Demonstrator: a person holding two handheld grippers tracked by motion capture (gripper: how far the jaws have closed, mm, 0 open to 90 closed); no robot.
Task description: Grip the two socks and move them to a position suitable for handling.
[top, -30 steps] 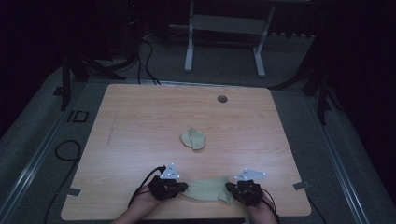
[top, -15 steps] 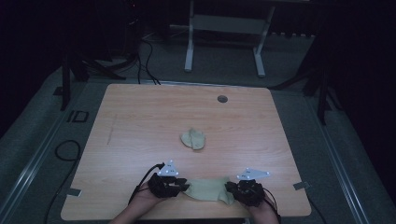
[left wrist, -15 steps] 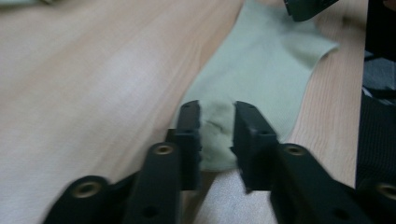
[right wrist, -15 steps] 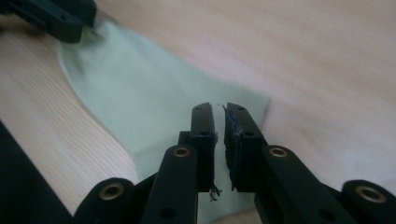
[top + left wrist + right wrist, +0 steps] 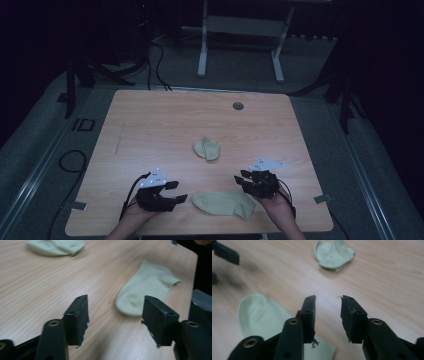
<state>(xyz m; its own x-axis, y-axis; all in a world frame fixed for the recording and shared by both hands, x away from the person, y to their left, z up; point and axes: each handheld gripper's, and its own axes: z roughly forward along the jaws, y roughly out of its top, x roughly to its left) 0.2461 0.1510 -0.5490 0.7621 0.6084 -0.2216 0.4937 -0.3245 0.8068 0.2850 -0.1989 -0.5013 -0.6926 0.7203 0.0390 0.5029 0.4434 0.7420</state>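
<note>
In the high view's lower left, the left tongs (image 5: 176, 191) have just been opening — nothing between the jaws. The flat sock (image 5: 223, 203) lies between both tongs at the bench's (image 5: 150, 125) near edge, its long axis left to right. Right tongs (image 5: 243, 179), also just opening and empty, hang probably slightly nearer it. The crumpled sock (image 5: 207, 148) sits mid-frame, with open bench around.

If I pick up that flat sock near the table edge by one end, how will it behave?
The flat sock looks like thin, soft cloth, so it would likely droop and hang limp rather than hold its shape. The other sock lies crumpled, so this cloth probably folds easily. Pushed across the smooth wooden table, it would probably bunch up rather than slide whole.
</note>
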